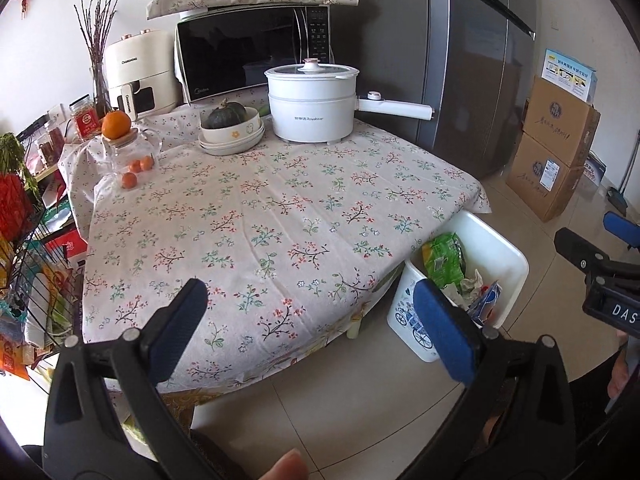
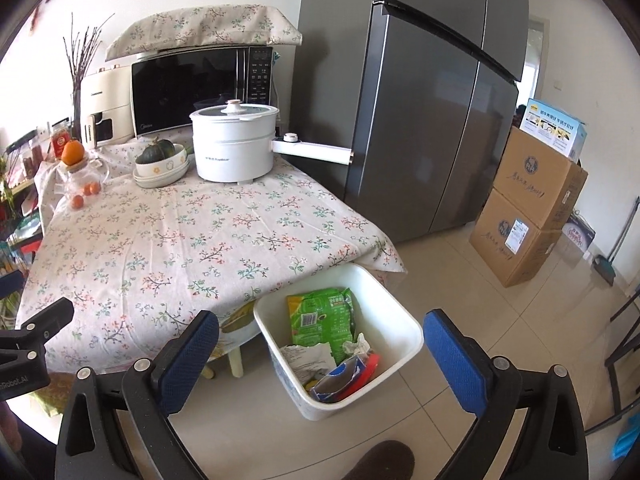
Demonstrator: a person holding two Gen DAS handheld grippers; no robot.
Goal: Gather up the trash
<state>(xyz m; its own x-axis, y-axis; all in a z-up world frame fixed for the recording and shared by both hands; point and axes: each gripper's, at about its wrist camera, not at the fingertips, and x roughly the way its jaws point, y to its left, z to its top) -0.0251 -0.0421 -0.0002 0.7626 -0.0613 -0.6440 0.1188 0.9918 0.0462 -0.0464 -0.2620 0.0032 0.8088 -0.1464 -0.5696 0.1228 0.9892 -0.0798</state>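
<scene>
Trash (image 2: 332, 344) sits in the white bin (image 2: 404, 320) on the floor by the tabletop (image 2: 168, 232); left gripper (image 1: 310, 326) and right gripper (image 2: 322, 360) both gape, holding nothing. Scan the cloth for leftover scraps before finishing

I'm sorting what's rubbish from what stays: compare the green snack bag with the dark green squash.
The green snack bag lies crumpled in the white bin on the floor; the squash sits in a stack of bowls on the table. The bag is bright green, flat and printed; the squash is dark, round and stemmed. Both are green.
</scene>
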